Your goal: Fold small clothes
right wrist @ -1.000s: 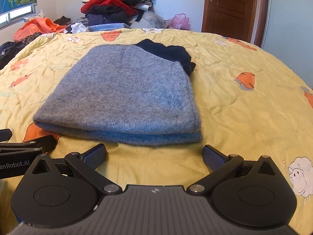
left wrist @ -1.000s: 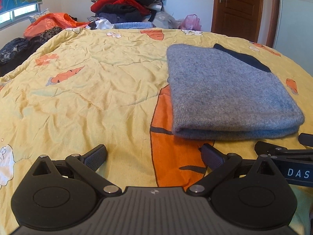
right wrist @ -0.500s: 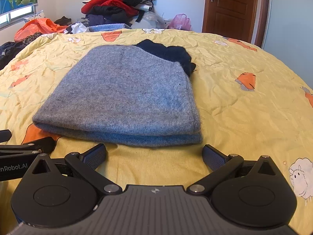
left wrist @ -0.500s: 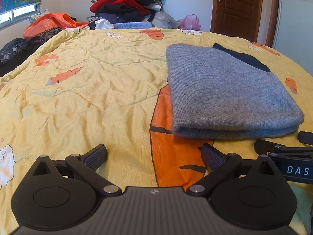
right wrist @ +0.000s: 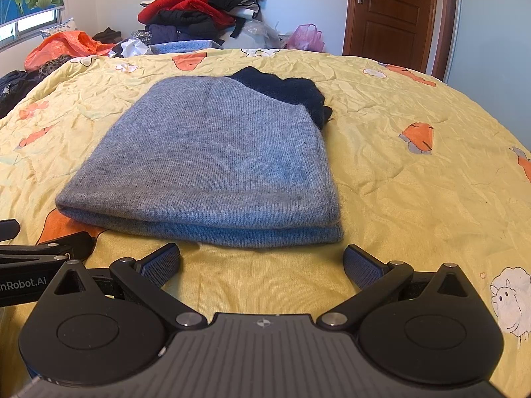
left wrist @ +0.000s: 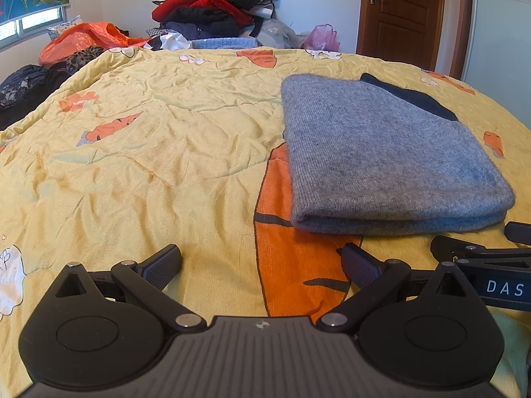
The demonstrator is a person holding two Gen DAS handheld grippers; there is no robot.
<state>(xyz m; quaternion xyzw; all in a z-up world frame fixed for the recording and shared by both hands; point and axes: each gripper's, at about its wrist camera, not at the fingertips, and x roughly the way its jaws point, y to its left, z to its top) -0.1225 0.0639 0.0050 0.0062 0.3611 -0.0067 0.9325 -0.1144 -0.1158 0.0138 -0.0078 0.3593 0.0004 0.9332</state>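
Nothing has shifted: both grippers' jaws stay spread and empty just before the folded grey sweater [right wrist: 212, 162].

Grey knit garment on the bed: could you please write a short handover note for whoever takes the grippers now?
Left gripper: open, empty, low over the yellow bedspread, pointed left of the garment's near-left corner.
Right gripper: open, empty, centred just short of the garment's near folded edge.
Grey knit garment: lies flat on the bedspread, folded over on itself, two layers showing at the near edge; a dark navy part sticks out at the far right.
Done: at least one fold.
Left: probably tuck the navy part or fold once more, then take another piece from the clothes pile.
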